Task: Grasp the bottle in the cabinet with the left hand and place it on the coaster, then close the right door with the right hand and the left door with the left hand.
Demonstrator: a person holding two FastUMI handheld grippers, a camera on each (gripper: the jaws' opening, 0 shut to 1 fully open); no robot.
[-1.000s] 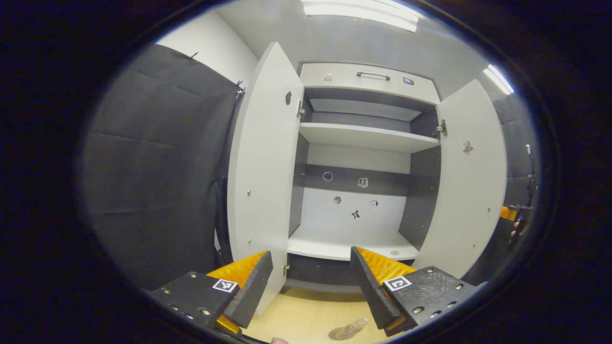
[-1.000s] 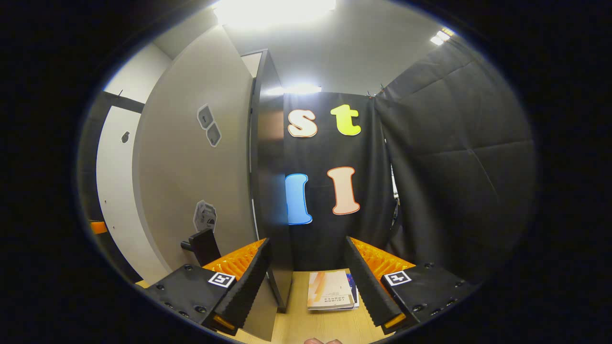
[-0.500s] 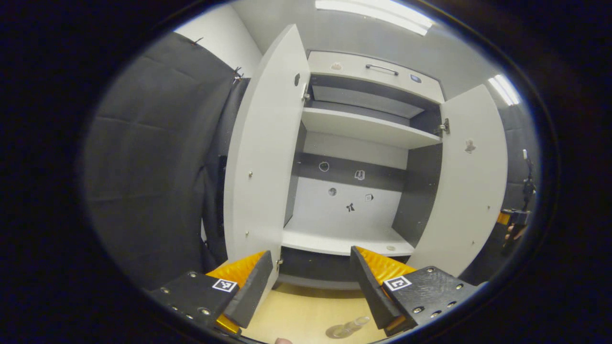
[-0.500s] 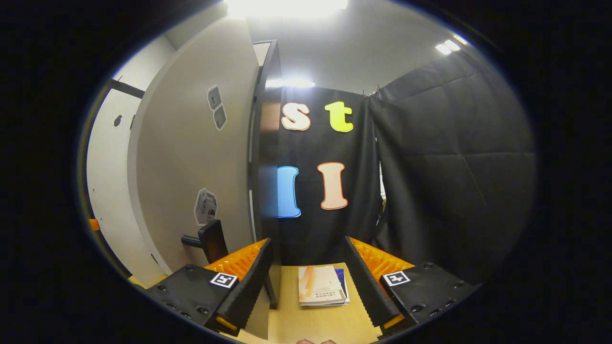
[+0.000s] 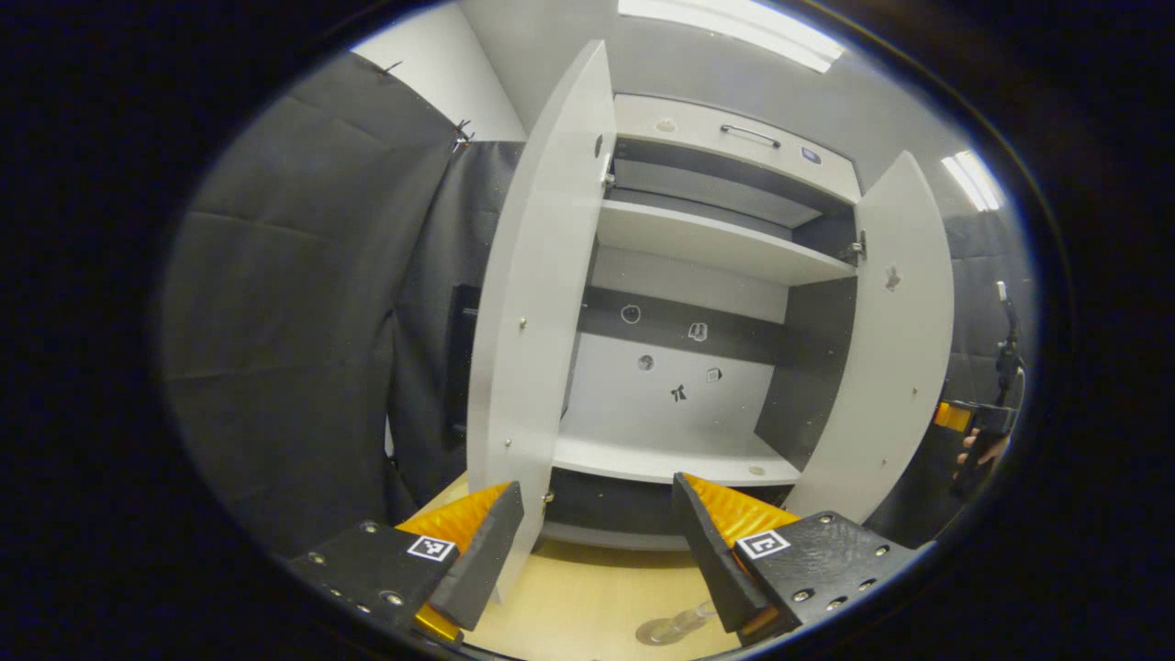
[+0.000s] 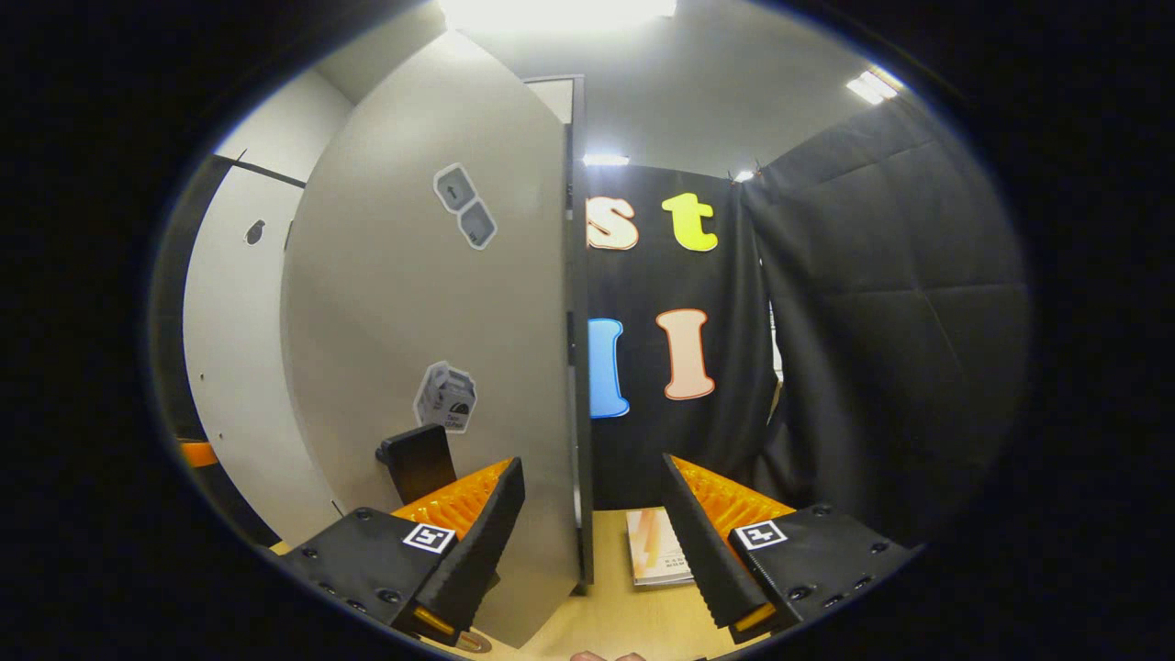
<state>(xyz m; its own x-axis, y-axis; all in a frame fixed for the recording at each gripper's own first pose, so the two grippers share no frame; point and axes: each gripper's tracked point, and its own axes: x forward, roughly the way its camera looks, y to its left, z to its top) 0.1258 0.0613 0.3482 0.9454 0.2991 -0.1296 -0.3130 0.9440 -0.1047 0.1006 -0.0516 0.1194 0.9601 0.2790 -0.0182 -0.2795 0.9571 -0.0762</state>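
Bottle (image 5: 677,626) stands on the desk (image 5: 587,606), clear, light, probably tippy. Both doors open. Right gripper (image 6: 587,542), jaws apart, straddles the right door (image 6: 459,303) edge; push there. Left gripper (image 5: 597,542) gapes empty.

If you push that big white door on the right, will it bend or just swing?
The right door probably swings stiffly: it is a flat panel and hangs on a hinge. It likely moves easily, as it stands free. Its handle looks rigid.
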